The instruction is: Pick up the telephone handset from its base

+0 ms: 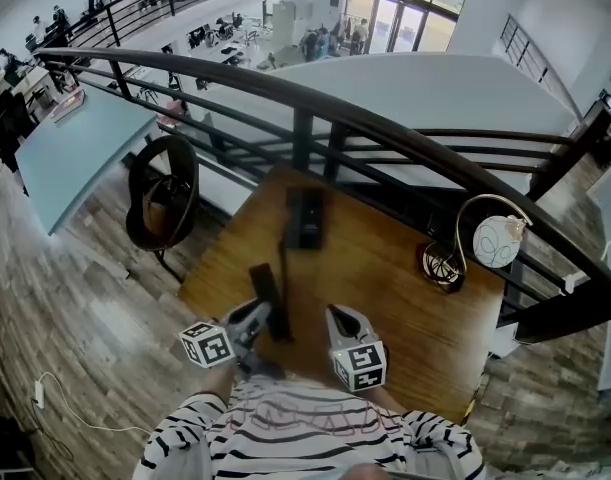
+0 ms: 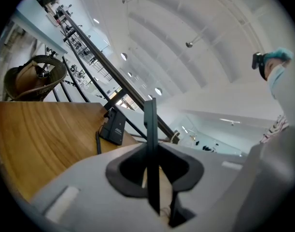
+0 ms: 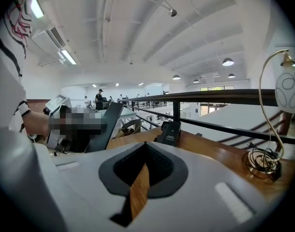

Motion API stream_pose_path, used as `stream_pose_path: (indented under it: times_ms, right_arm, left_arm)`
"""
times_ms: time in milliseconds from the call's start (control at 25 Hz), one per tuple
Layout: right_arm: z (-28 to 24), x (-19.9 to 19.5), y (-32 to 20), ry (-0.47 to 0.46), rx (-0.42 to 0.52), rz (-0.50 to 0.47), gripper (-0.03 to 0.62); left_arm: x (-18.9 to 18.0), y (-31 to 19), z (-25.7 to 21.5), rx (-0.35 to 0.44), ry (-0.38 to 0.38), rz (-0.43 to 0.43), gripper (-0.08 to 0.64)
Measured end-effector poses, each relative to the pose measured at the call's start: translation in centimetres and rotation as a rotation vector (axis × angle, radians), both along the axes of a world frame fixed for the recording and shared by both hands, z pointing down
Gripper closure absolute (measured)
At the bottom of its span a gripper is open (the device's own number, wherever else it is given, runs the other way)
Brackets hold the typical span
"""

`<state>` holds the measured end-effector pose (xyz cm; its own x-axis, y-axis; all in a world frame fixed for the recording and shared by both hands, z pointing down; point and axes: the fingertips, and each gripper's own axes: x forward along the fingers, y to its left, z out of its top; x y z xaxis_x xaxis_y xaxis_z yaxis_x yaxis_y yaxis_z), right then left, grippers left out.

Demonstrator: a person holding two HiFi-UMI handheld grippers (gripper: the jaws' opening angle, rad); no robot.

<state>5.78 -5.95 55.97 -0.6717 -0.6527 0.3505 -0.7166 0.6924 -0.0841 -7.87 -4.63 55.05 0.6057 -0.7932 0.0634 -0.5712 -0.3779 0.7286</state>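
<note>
On the wooden table (image 1: 385, 268), the black telephone base (image 1: 305, 218) stands at the far side near the railing. The black handset (image 1: 268, 296) is off the base, lifted near the table's front edge. My left gripper (image 1: 257, 316) is shut on it. In the left gripper view the handset (image 2: 150, 144) stands edge-on between the jaws, with the base (image 2: 113, 127) and a thin black cord (image 2: 97, 142) beyond. My right gripper (image 1: 342, 316) hovers just right of the handset, shut and empty. The right gripper view shows the base (image 3: 169, 133) ahead and the handset (image 3: 107, 124) to the left.
A desk lamp with a white globe shade (image 1: 498, 240) and a round wire base (image 1: 443, 265) stands at the table's right. A dark railing (image 1: 315, 118) runs behind the table, with a lower floor beyond. A round dark chair (image 1: 163, 196) sits left of the table.
</note>
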Motion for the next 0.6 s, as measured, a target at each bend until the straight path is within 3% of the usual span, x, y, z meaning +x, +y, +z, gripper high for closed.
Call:
stream_pose_path:
  times_ms: [600]
  right_arm:
    - [-0.02, 0.62, 0.16, -0.015, -0.025, 0.038, 0.592]
  left_arm:
    - [0.0, 0.52, 0.07, -0.009, 0.004, 0.003, 0.491]
